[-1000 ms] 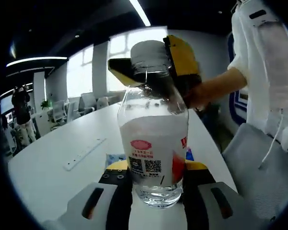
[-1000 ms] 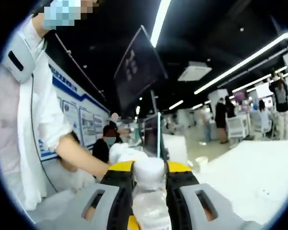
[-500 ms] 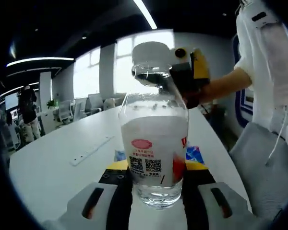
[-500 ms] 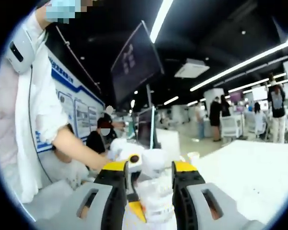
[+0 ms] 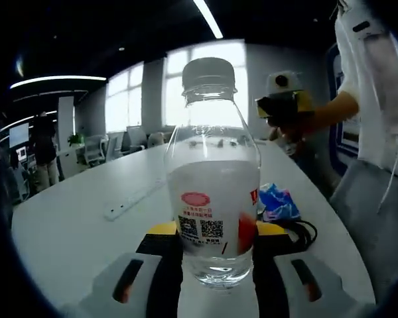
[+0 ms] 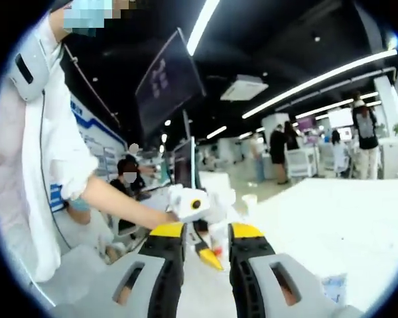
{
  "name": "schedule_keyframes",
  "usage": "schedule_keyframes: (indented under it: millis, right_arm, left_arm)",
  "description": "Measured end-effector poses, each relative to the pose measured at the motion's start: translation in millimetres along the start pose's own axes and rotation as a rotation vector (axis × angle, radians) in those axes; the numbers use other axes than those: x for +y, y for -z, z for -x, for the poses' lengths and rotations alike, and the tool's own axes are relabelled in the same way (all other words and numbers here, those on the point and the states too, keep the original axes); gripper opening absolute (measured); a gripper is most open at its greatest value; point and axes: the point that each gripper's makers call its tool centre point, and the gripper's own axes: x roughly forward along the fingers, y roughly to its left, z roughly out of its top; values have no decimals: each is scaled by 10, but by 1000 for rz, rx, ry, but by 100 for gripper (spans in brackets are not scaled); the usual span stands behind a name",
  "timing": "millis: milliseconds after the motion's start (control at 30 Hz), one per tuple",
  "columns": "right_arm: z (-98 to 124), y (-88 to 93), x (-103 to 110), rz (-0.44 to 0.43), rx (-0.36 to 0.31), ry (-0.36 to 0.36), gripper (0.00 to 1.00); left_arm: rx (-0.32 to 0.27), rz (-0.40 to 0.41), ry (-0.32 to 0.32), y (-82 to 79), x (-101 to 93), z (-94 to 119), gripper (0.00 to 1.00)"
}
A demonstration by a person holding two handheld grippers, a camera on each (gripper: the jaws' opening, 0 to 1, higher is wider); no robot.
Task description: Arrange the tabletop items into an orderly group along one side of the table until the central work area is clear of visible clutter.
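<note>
— While that bottle (image 5: 212, 192) sits clamped between the left gripper (image 5: 212, 265)'s jaws, how much of the tidying would you call done?

— Not much, by my reckoning. I can see a long white strip (image 5: 136, 200) lying out on the table (image 5: 73, 232), and a blue packet (image 5: 277, 202) with a black cable (image 5: 300, 232) beside it, just behind the bottle. Those look scattered rather than grouped along one side.

— So the bottle is in hand but not yet set down anywhere?

— It looks that way. It stands upright between the jaws, white cap on, clear liquid inside, label facing us. The jaws are closed in on its lower body, touching it on both sides.

— And the other one?

— The right gripper (image 6: 205, 248) has its jaws nearly together, with only a narrow gap between them. I can't make out anything between them; what shows through the gap seems to be the left gripper (image 6: 199, 215) and the bottle farther off.

— Where is the right gripper from the left one's side?

— Up beyond the bottle, near the person's hand (image 5: 298, 126), well apart from the cap
</note>
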Motion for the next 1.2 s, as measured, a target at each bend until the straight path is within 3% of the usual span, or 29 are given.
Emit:
schedule_keyframes:
  millis: [400,567,1200]
  right_arm:
    - [247,215,-165,-36,27,111,23]
    - [280,407,-238,-45,90,147,23]
    - [413,618,-285,-74,135,176,19]
  left_arm:
    - [-2,47,47,221,87,-108,37]
    - [-21,32,67,235,107,-136,37]
    - [5,-12,100,451,103,-197,37]
